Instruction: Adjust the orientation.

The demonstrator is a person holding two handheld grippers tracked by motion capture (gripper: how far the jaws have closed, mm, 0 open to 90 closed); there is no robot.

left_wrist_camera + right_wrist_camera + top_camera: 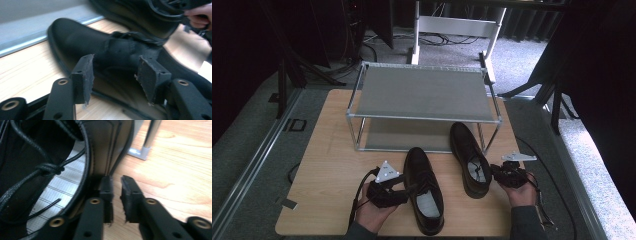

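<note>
Before the shoe rack point(422, 95), risking a slip: right gripper point(116, 185) nearly closed beside right dress shoe point(469, 155), gripping nothing; left gripper point(115, 75) gaping around left dress shoe point(423, 187).

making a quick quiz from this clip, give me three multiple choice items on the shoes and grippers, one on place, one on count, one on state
1. Where does the shoe rack stand?
A. behind the shoes, at the far side of the table
B. on the floor to the left
C. between the two shoes

2. How many black shoes are on the table?
A. one
B. two
C. three

3. How do the jaws of the left gripper stand?
A. shut tight with nothing between
B. shut on a lace
C. open, at the side of the left shoe

Answers:
1 A, the high view shows the rack beyond both shoes.
2 B, the left shoe and the right shoe lie side by side.
3 C, the left gripper view shows a wide gap between the pads, with the shoe beyond.
</note>
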